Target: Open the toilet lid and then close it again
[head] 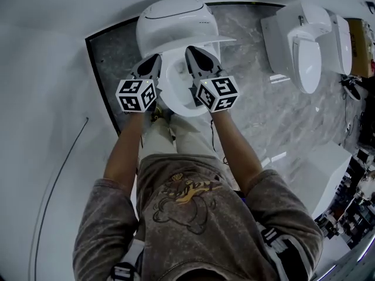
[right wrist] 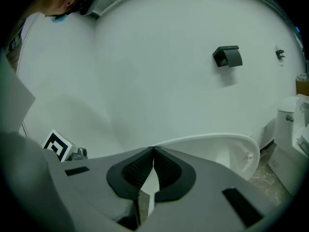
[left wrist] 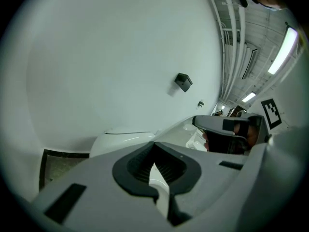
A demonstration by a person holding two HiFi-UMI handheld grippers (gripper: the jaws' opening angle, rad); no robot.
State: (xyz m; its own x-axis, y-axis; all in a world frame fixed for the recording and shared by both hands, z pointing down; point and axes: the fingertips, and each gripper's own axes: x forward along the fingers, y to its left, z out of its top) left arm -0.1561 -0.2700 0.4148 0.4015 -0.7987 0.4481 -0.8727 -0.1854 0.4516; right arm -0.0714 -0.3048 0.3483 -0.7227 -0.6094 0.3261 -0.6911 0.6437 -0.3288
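The white toilet [head: 179, 89] stands straight ahead against the wall. Its lid [head: 176, 19] is partly raised and tilts back over the bowl. Both grippers point at the lid's front edge from below. The left gripper [head: 153, 59] is shut with nothing between its jaws, its tip near the lid's left side. To its right, the right gripper [head: 193, 51] is also shut and empty. In the right gripper view the shut jaws [right wrist: 153, 150] meet just before the lid's pale underside [right wrist: 227, 153]. In the left gripper view the shut jaws [left wrist: 154, 145] point toward the lid [left wrist: 120, 140], with the right gripper [left wrist: 231, 134] beside them.
A second white toilet [head: 310, 45] stands to the right on the grey marble floor [head: 258, 116]. A cardboard box [head: 360, 45] sits at the far right, a white cabinet [head: 316, 168] nearer. A thin cable [head: 58, 174] runs on the left. A black fixture [right wrist: 227, 56] hangs on the wall.
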